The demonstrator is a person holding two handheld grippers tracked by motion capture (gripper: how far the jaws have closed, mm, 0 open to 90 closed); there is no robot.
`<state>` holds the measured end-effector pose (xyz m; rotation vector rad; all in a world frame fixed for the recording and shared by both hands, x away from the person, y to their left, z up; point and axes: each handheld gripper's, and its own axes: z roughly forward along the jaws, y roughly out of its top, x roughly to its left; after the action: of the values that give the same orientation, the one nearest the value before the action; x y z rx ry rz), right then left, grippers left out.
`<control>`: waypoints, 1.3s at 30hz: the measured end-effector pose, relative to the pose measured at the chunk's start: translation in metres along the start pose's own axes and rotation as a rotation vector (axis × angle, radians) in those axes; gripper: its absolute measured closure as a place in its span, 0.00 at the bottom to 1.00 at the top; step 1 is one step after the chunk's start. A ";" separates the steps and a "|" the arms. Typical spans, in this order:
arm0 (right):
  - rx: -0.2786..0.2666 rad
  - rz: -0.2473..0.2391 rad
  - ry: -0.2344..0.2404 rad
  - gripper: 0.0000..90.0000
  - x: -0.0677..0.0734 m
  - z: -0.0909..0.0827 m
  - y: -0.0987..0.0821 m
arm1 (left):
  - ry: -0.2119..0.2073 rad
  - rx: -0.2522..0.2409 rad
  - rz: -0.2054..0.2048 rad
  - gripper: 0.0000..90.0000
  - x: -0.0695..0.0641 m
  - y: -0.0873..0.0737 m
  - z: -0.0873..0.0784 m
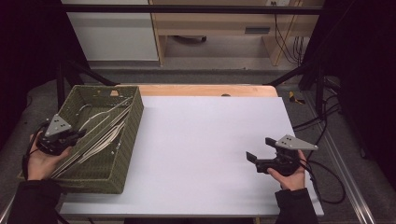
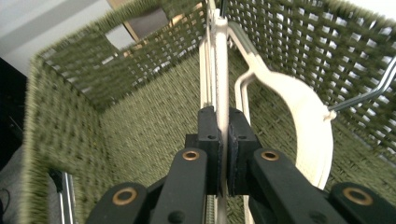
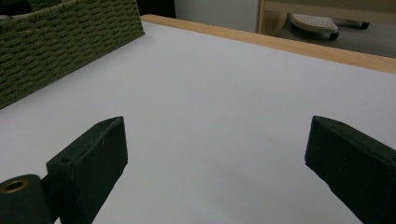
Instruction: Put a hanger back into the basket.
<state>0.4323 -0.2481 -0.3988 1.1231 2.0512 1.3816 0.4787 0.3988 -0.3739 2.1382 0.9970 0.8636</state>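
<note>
We see a cream plastic hanger (image 2: 221, 70) standing on edge inside the green woven basket (image 1: 128, 140) at the table's left end, pinched between the black jaws of the left gripper (image 2: 223, 140), which is clenched on its thin bar. In the high view the left gripper (image 1: 74, 135) dips into the basket's near half, the person's left hand (image 1: 42, 161) cupping it from below with the sleeve at the basket's near corner. The left gripper view brings out the coarse weave of the basket walls and a second curved cream hanger (image 2: 308, 121) just beside the held one. The right gripper (image 1: 261, 156) hovers well apart over the smooth white table (image 1: 201, 140), its jaws spread wide with nothing between them.
</note>
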 end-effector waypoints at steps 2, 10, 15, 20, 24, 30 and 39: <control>-0.004 0.004 -0.002 0.07 0.001 0.001 0.000 | -0.003 -0.010 -0.015 0.96 -0.001 -0.004 0.002; 0.006 -0.007 0.006 0.07 0.002 0.001 0.000 | -0.095 0.055 -0.040 0.92 -0.001 -0.009 0.007; 0.003 -0.002 0.007 0.07 0.003 0.003 0.000 | -0.143 0.087 -0.046 0.87 -0.007 -0.010 0.012; 0.003 -0.005 0.007 0.07 0.003 0.003 0.000 | -0.174 0.095 -0.068 0.78 -0.009 -0.012 0.016; 0.006 -0.005 0.010 0.07 0.004 0.003 0.000 | -0.196 0.101 -0.074 0.67 -0.009 -0.010 0.016; -0.001 -0.010 0.009 0.07 0.004 0.002 0.001 | -0.206 0.069 -0.076 0.56 -0.011 -0.009 0.014; -0.011 -0.005 0.008 0.07 0.004 -0.001 0.002 | -0.160 -0.088 -0.135 0.45 -0.013 0.010 -0.009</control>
<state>0.4303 -0.2452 -0.3967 1.1087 2.0480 1.3956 0.4696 0.3854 -0.3646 2.0067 0.9895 0.6483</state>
